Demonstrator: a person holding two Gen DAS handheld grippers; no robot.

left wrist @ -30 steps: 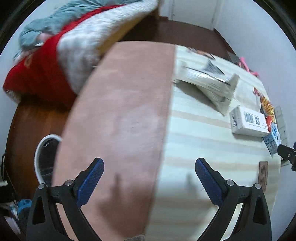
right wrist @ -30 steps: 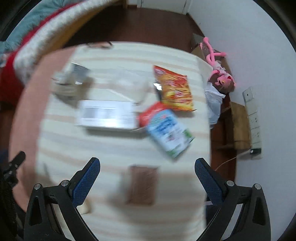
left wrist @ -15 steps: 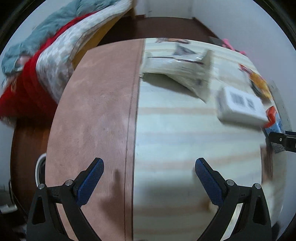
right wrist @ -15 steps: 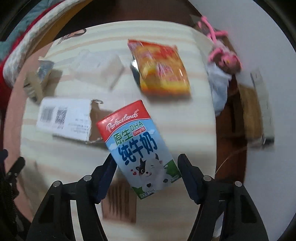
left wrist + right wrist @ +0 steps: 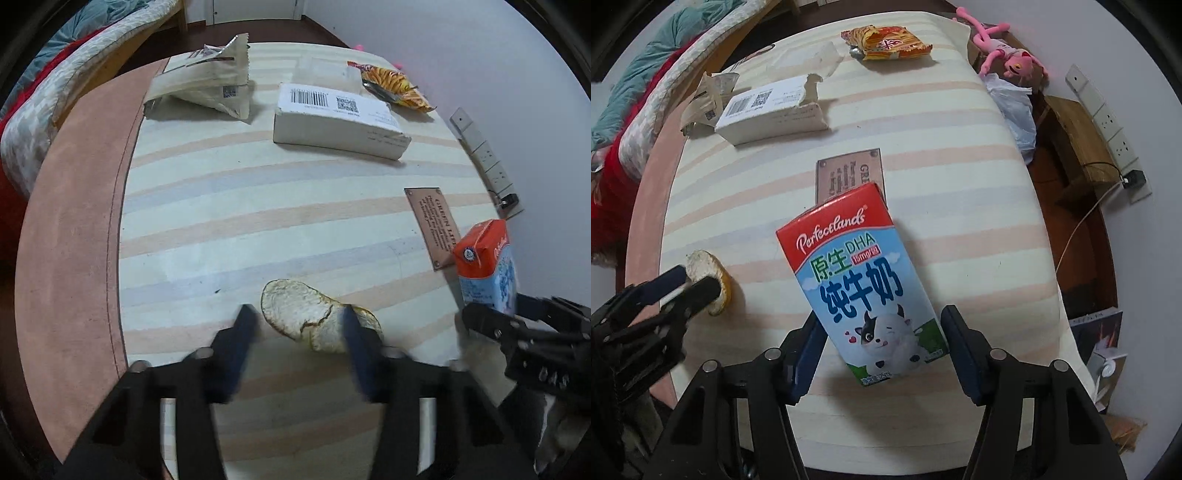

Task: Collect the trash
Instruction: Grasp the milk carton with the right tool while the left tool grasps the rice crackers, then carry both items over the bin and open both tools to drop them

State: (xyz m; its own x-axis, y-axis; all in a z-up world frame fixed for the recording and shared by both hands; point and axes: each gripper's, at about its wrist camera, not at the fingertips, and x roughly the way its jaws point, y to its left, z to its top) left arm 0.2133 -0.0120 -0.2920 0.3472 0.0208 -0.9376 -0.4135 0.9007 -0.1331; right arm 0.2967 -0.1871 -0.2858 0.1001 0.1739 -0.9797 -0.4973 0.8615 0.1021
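Left wrist view puts the nearest change right at the fingertips: a second ago the left gripper (image 5: 297, 325) hung wide over bare cloth, and now its jaws are closing with a piece of citrus peel (image 5: 303, 314) between them; one blue finger overlaps the peel's edge, the other is just beside it, so I judge the pads are not yet pressing. The right wrist view shows the same on the other side: the right gripper (image 5: 882, 350), spread well above the clutter a second ago, has dropped to the milk carton (image 5: 860, 280) and its jaws are closing around the carton's lower end. The left pad looks to be at the carton's edge while a sliver of cloth shows beside the right pad, so the hold is not firm yet. For the task this means both hands have each picked a target and are one squeeze from lifting; nothing has been collected. Just past the carton lies a brown plaque (image 5: 849, 173), partly covered by it. Farther on, the striped tablecloth (image 5: 258, 206) carries a torn white box (image 5: 332, 118), a cream pouch (image 5: 210, 85) and an orange snack wrapper (image 5: 886, 44), all untouched and well apart from either gripper. No bin shows in either current view.
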